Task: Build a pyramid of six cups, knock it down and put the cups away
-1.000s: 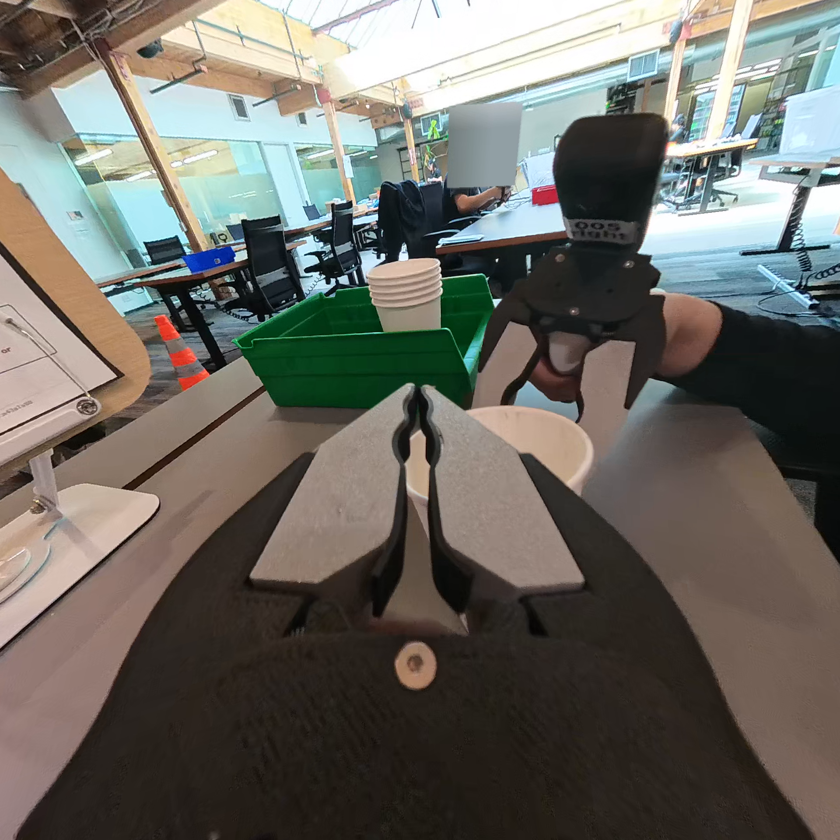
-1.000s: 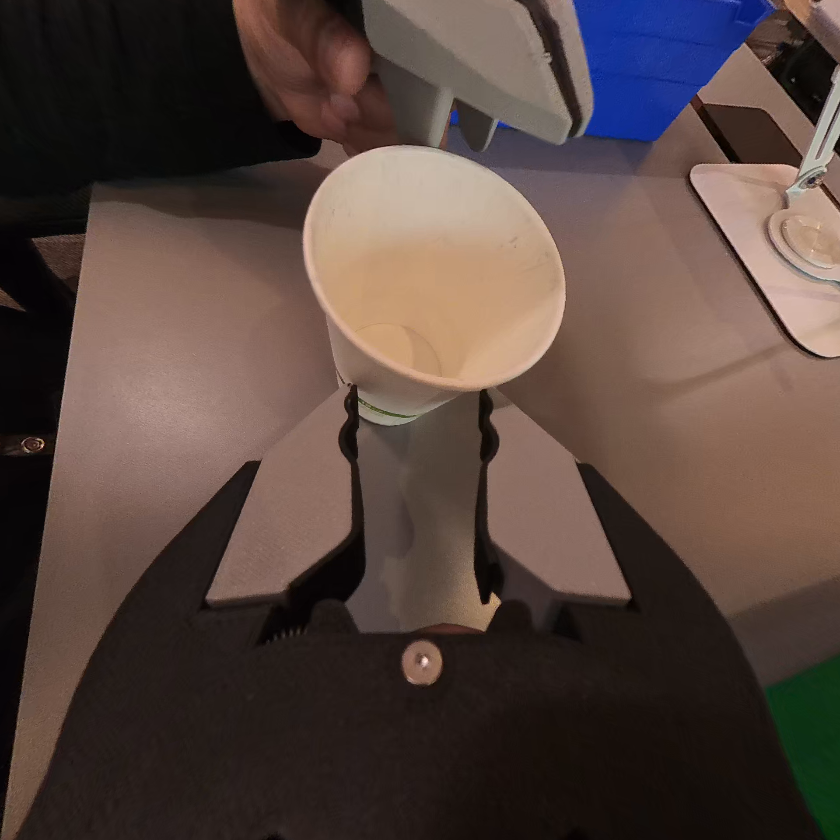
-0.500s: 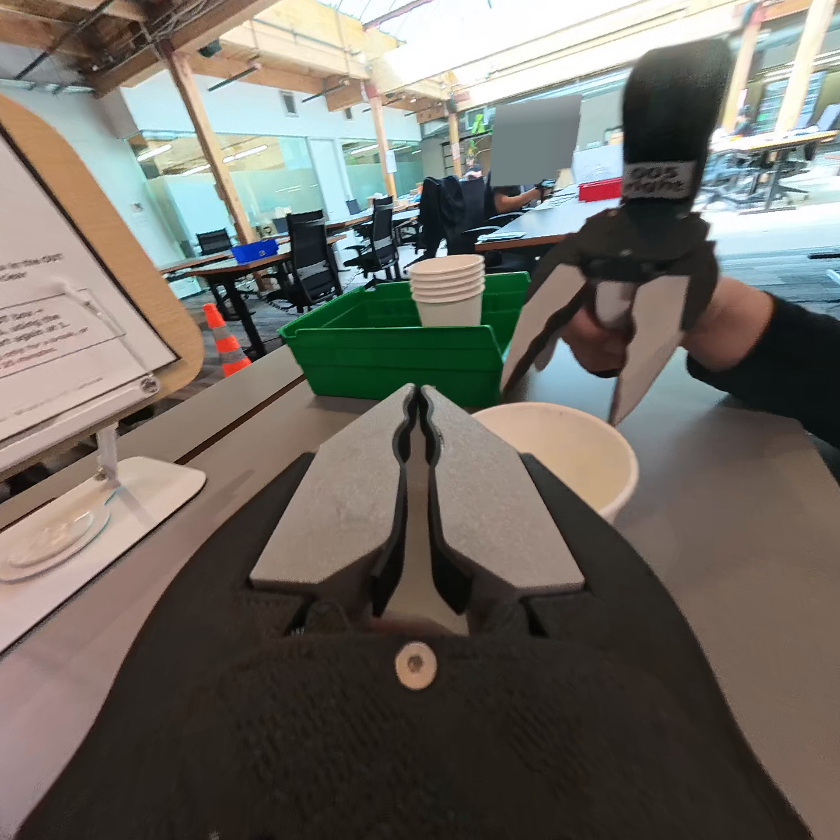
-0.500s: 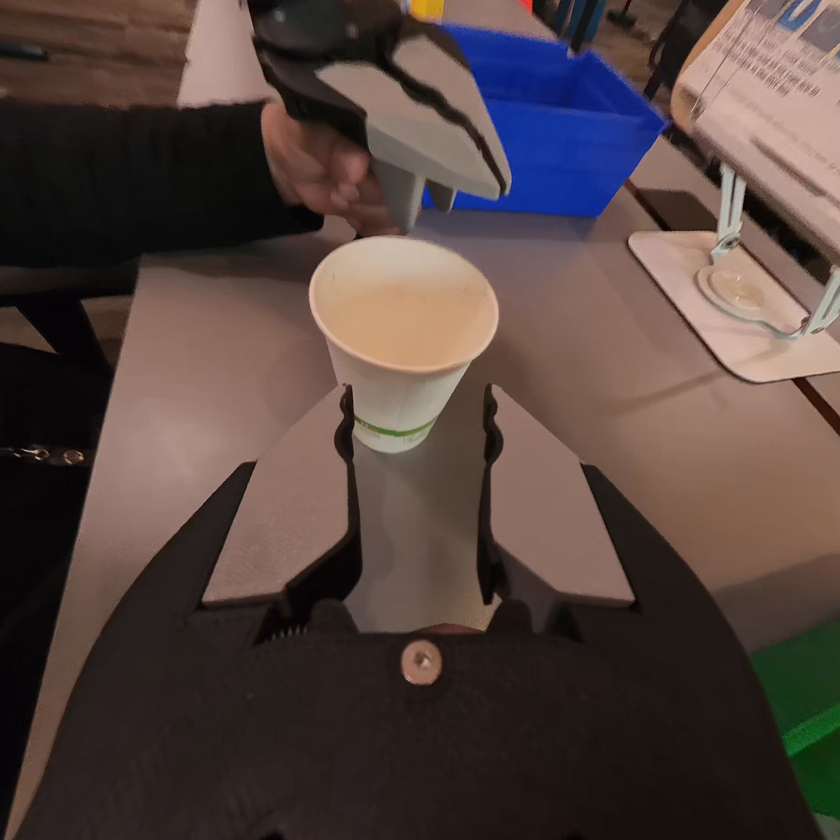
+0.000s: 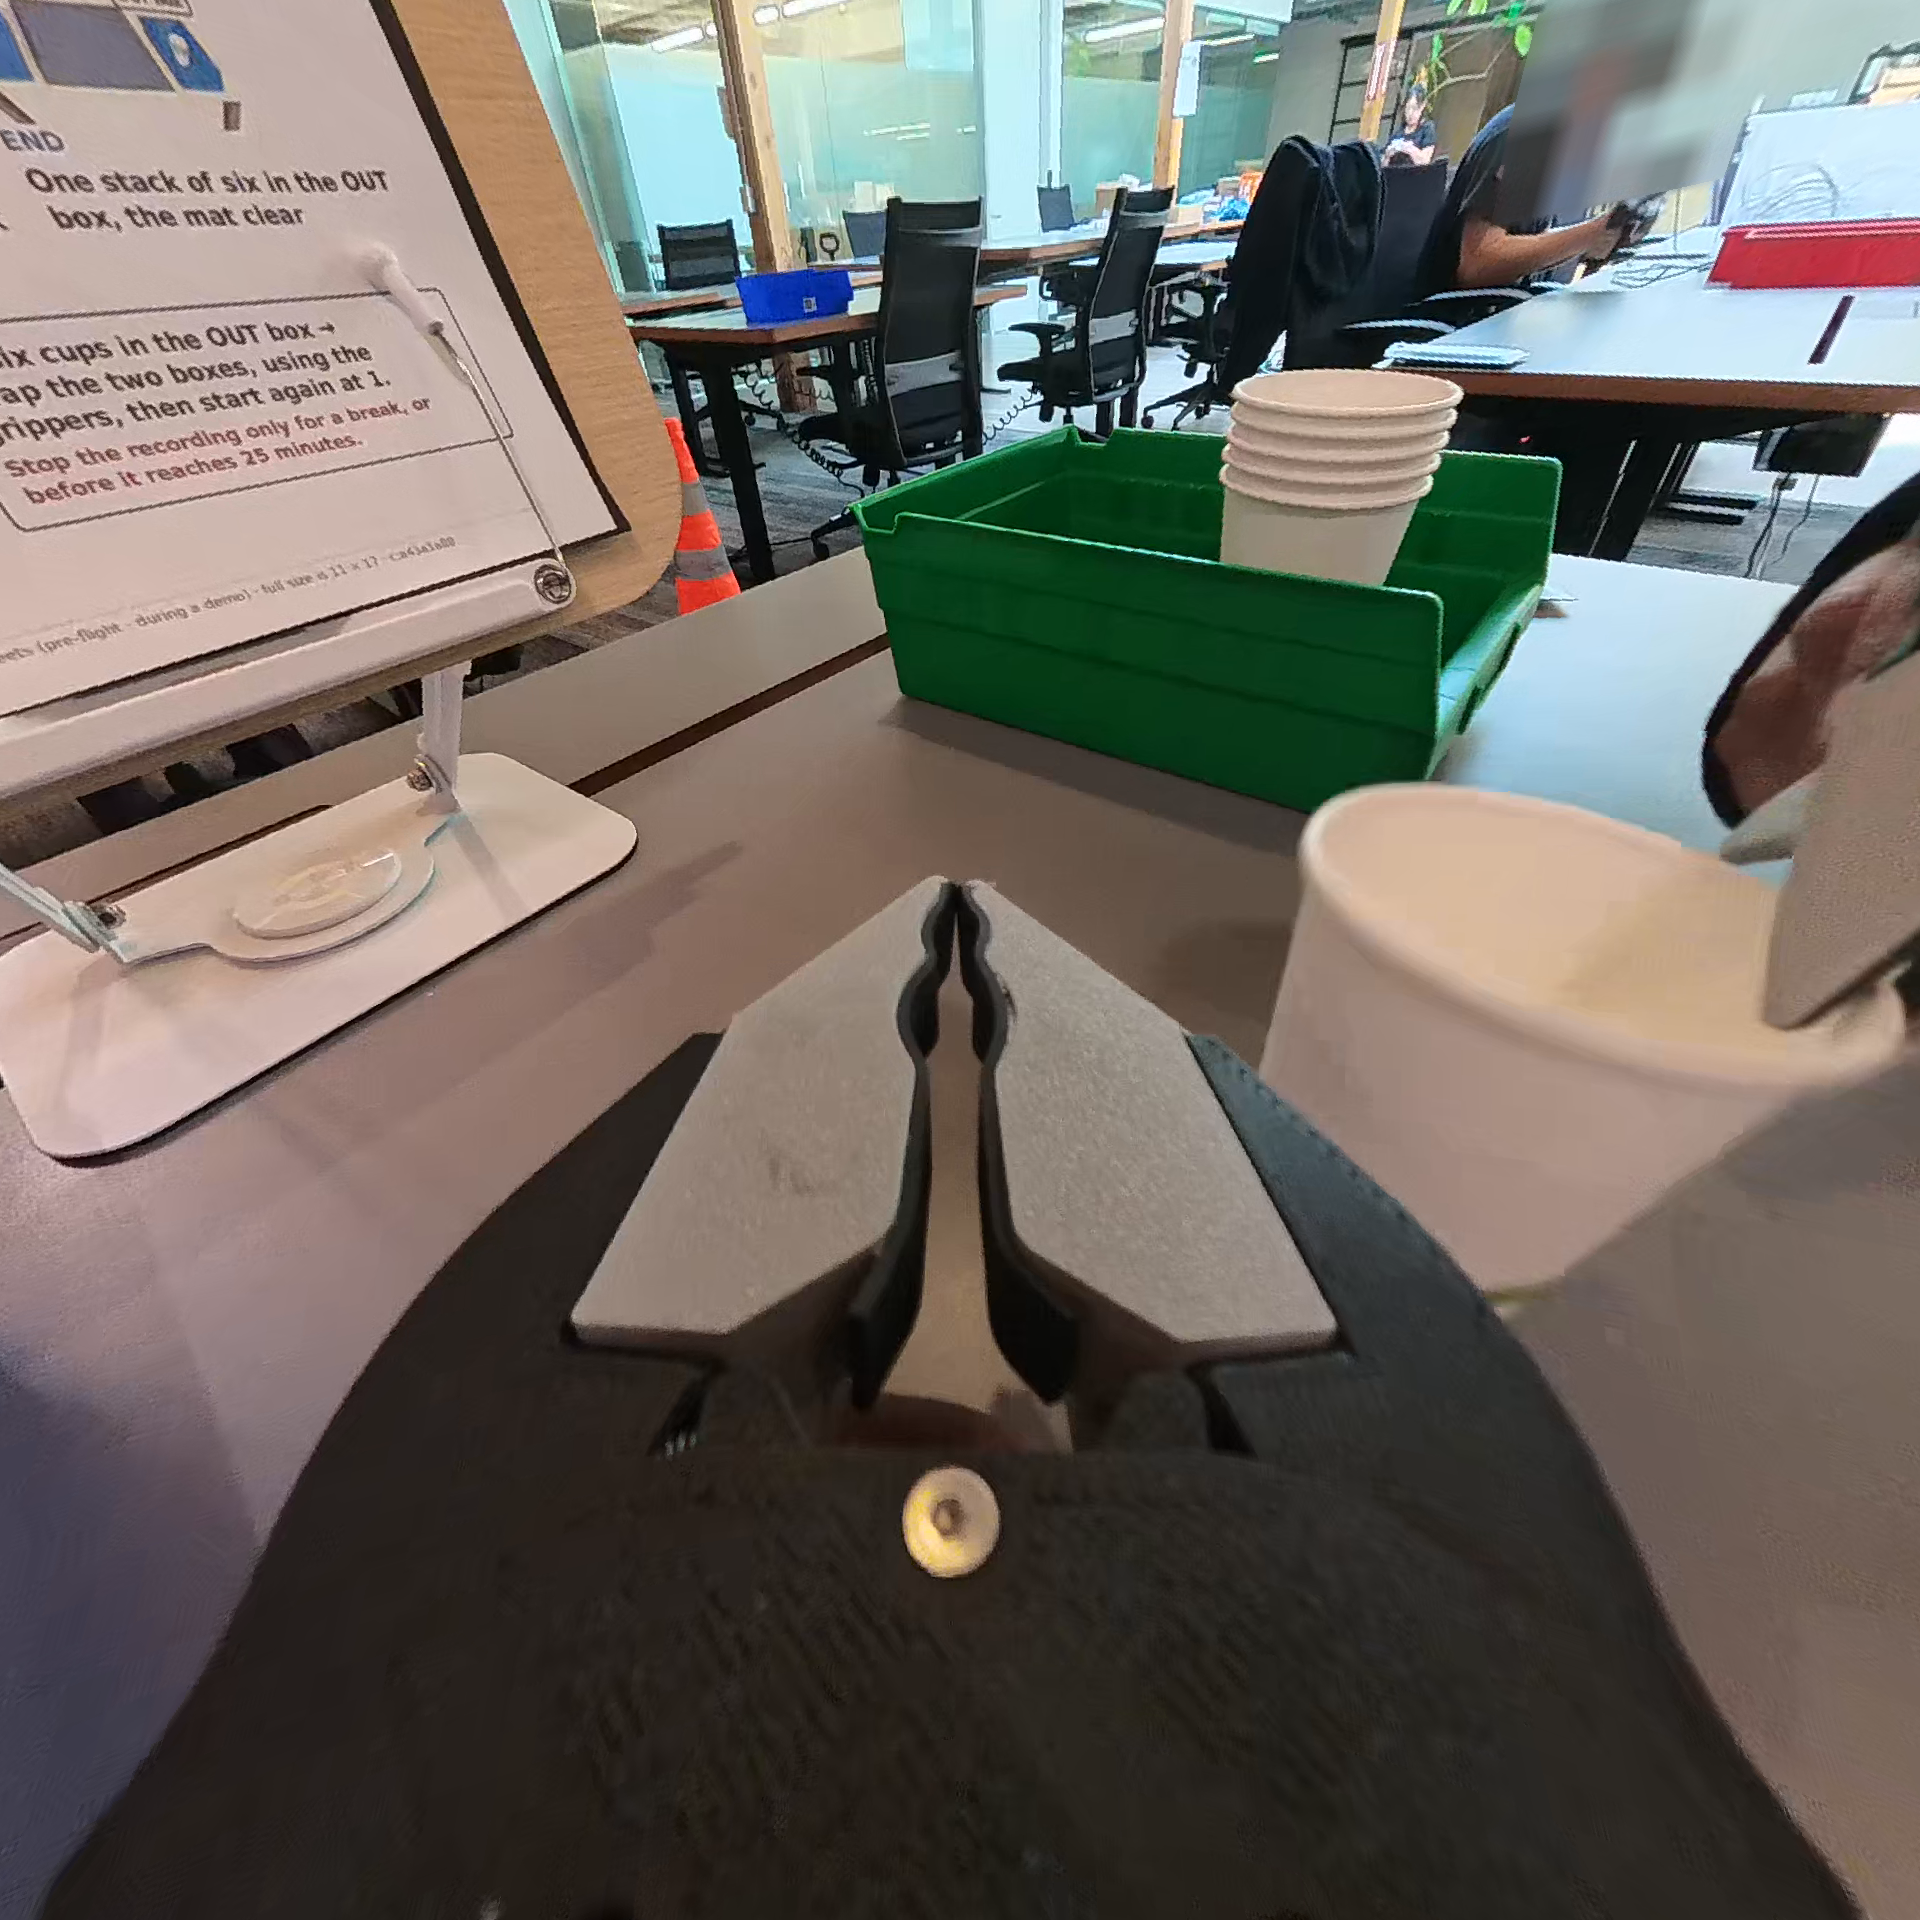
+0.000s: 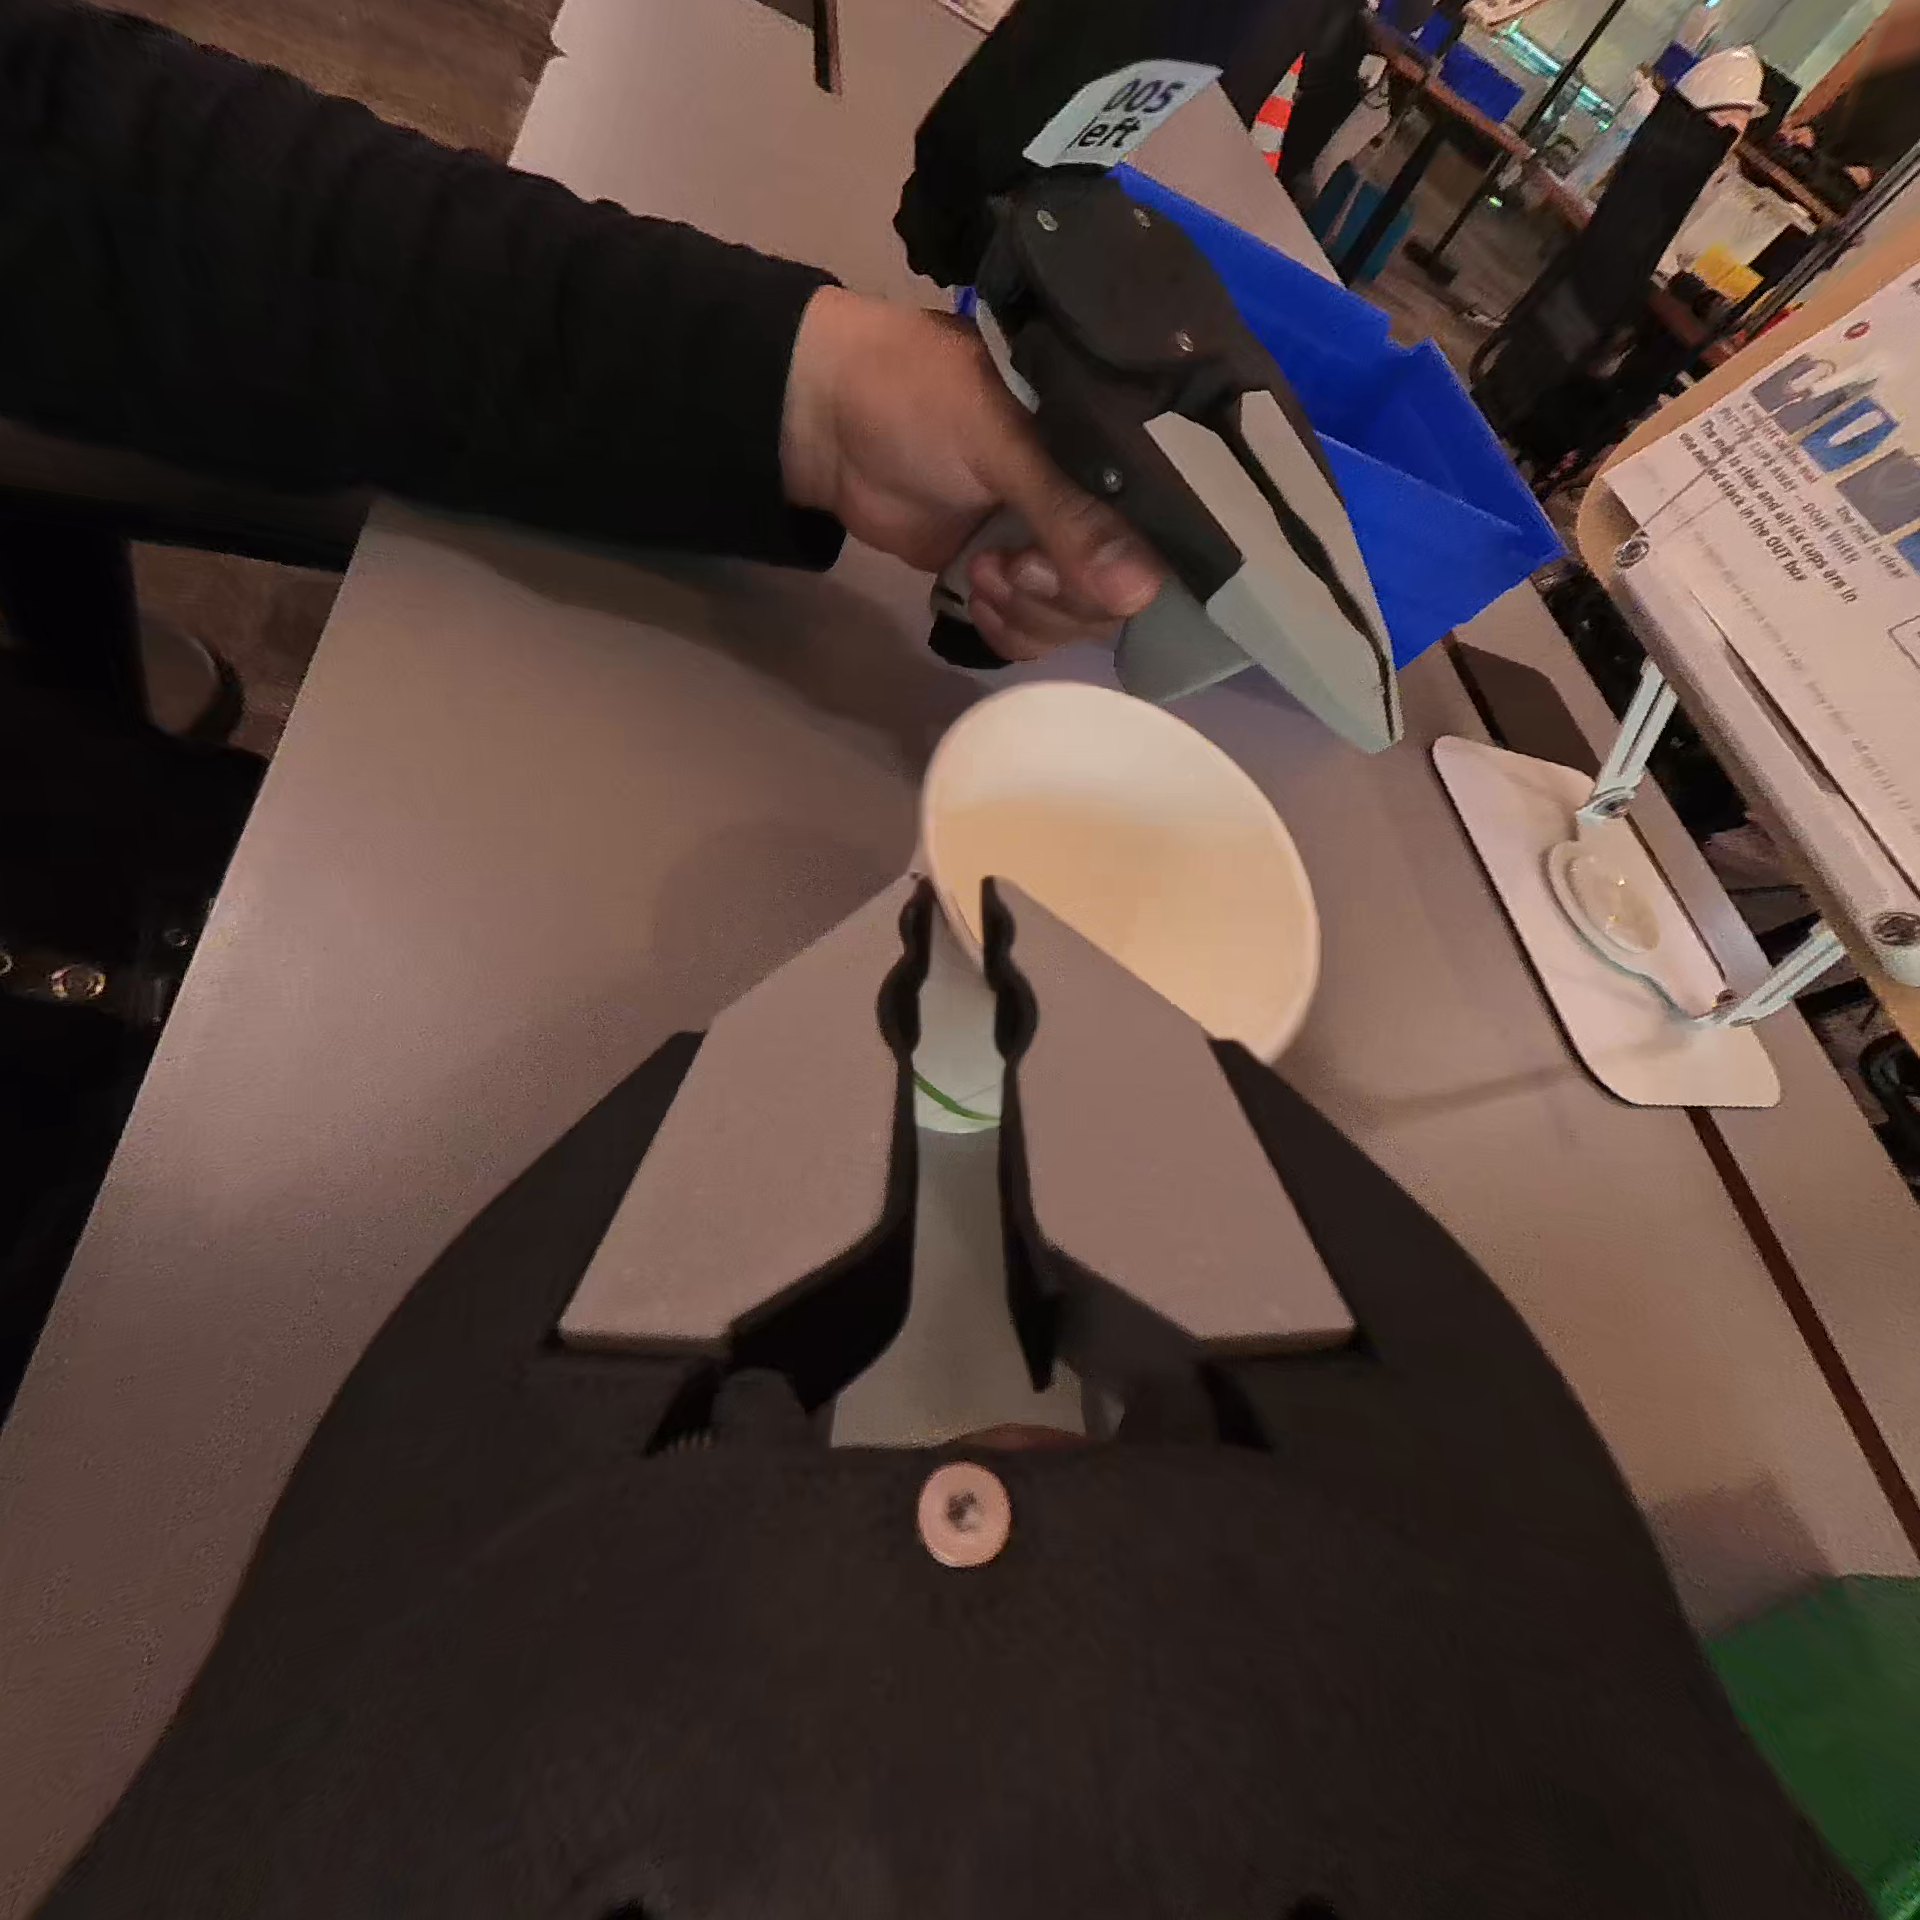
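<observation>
A single white paper cup (image 6: 1122,862) with a green stripe near its base stands open side up and tilted on the grey table (image 6: 520,831). My right gripper (image 6: 951,894) is shut on its near wall, with one finger inside the cup and one outside. In the left wrist view the cup (image 5: 1507,1039) is at the right, with a right gripper finger (image 5: 1849,883) dipping into it. My left gripper (image 5: 956,899) is shut and empty, just left of the cup; it also shows in the right wrist view (image 6: 1371,707) above and behind the cup. A stack of several white cups (image 5: 1340,468) stands in the green bin (image 5: 1143,644).
A white sign stand (image 5: 312,904) with a printed sheet stands at the table's left; it also shows in the right wrist view (image 6: 1600,914). A blue bin (image 6: 1403,447) sits behind my left gripper. A corner of the green bin (image 6: 1818,1714) is at the lower right. Office desks and chairs lie beyond. Left tips to right tips: about 15 cm.
My right gripper, open around the cup before, has shut on the cup's wall and the cup now tilts. My left gripper, still shut, has drawn off to the cup's side.
</observation>
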The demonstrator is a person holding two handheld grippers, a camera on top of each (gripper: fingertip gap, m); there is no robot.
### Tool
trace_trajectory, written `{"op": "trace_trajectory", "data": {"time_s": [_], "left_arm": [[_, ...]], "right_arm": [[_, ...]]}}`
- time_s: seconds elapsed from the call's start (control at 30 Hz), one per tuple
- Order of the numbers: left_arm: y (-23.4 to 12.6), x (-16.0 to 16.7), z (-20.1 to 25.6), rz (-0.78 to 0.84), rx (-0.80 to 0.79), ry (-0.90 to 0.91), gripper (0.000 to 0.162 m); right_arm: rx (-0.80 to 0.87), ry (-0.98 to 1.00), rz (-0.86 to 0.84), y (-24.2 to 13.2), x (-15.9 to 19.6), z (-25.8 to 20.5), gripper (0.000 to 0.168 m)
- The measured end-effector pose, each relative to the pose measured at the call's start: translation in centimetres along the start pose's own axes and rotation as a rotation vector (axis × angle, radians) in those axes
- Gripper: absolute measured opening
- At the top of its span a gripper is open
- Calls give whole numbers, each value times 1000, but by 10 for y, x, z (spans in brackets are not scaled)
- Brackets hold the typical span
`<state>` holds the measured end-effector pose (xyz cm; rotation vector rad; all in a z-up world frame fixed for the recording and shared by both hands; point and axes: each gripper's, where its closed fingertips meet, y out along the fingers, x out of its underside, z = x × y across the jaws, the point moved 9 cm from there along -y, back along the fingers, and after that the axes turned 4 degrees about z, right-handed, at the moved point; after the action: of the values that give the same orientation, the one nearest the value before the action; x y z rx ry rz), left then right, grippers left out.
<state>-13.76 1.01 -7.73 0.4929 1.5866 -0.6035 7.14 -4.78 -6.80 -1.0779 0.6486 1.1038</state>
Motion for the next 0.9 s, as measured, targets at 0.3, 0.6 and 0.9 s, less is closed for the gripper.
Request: {"op": "trace_trajectory", "data": {"time_s": [0.3,0.6,0.9], "left_arm": [[1,1,1,-15,-2,23,0],[4,6,3,-42,0,37,0],[6,8,3,-40,-17,52,0]], "right_arm": [[281,68,181,-77,-14,40,0],[1002,86,248,-213,-9,71,0],[1168,69,171,-231,13,88,0]]}}
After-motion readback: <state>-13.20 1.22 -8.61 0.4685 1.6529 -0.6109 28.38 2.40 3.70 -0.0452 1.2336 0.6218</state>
